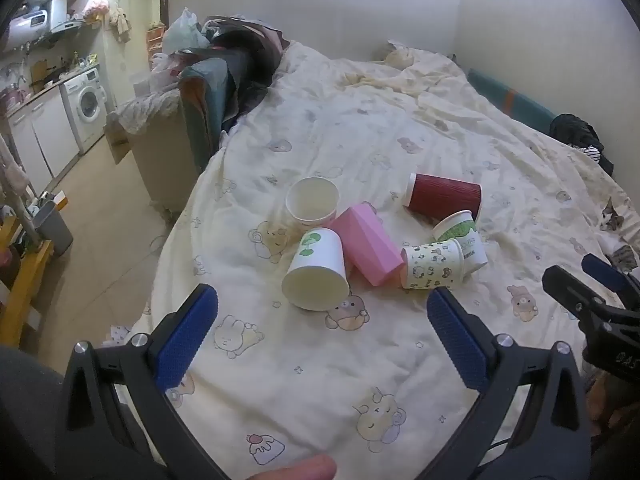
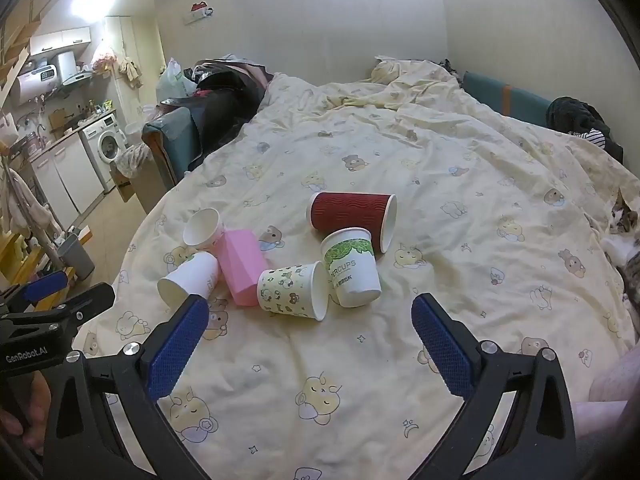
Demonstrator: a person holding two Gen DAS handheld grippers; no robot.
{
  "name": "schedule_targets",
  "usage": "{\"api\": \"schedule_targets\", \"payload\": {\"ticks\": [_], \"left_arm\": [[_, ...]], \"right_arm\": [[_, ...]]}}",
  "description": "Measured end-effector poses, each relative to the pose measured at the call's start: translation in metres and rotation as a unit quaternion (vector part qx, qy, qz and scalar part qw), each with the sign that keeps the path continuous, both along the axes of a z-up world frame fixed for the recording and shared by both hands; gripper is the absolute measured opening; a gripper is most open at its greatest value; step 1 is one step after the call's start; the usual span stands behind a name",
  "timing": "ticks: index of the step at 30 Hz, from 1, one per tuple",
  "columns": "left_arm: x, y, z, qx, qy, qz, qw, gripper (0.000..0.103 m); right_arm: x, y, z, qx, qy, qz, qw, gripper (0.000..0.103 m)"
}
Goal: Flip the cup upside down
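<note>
I hold both sets of jaws wide apart and empty above the bed [image 2: 460,168], so the reach has not begun. My left gripper [image 1: 322,328] faces the cluster at twelve o'clock; my right gripper [image 2: 310,332] does too. Six cups lie there: a white cup with green leaf [image 1: 316,270] on its side nearest my left, a pink cup [image 1: 366,246], a bear-print cup [image 2: 292,290], a maroon ribbed cup [image 2: 352,214]. I judge the next move calls for choosing one, closing across its thin wall gently, then rolling the wrist mouth-down.
</note>
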State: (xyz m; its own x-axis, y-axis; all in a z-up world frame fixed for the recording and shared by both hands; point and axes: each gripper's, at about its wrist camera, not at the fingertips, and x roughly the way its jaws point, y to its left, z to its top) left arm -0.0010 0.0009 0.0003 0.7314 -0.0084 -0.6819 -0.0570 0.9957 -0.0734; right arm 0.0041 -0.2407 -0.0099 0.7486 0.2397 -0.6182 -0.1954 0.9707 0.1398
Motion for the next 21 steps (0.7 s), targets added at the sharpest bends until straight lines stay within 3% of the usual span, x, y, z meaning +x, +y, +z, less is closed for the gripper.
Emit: {"api": "schedule_targets", "payload": {"ticks": [21], "left_arm": [[-0.0013, 0.0055, -0.0008, 0.008, 0.005, 0.002, 1.0000, 0.103]], "right_arm": [[-0.0014, -0.0001, -0.0001, -0.001, -0.004, 0.000, 1.000, 0.103]]}}
